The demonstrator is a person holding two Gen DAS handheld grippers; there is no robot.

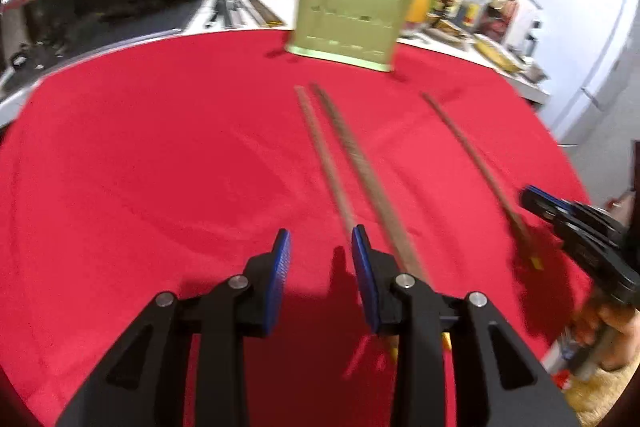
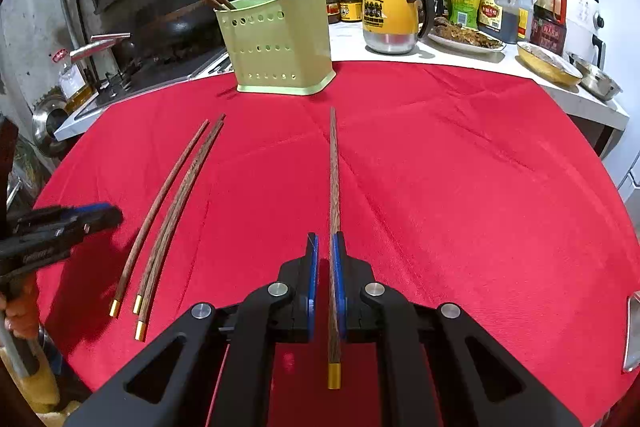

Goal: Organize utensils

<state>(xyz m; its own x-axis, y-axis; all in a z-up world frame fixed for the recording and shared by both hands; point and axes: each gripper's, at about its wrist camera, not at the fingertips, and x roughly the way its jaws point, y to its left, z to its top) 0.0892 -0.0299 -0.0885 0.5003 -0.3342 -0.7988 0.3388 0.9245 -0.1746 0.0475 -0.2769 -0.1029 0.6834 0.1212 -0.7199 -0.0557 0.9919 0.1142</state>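
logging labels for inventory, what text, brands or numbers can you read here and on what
None can be read for certain.
Yellow mug: dark print band, too small.
Sauce bottles: labels with characters, too small.
Left tongs: white lettering on the body, blurred.
Left wrist view: all blurred.

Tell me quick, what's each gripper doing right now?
Left gripper: open, holding nothing.
Right gripper: shut on a chopstick.
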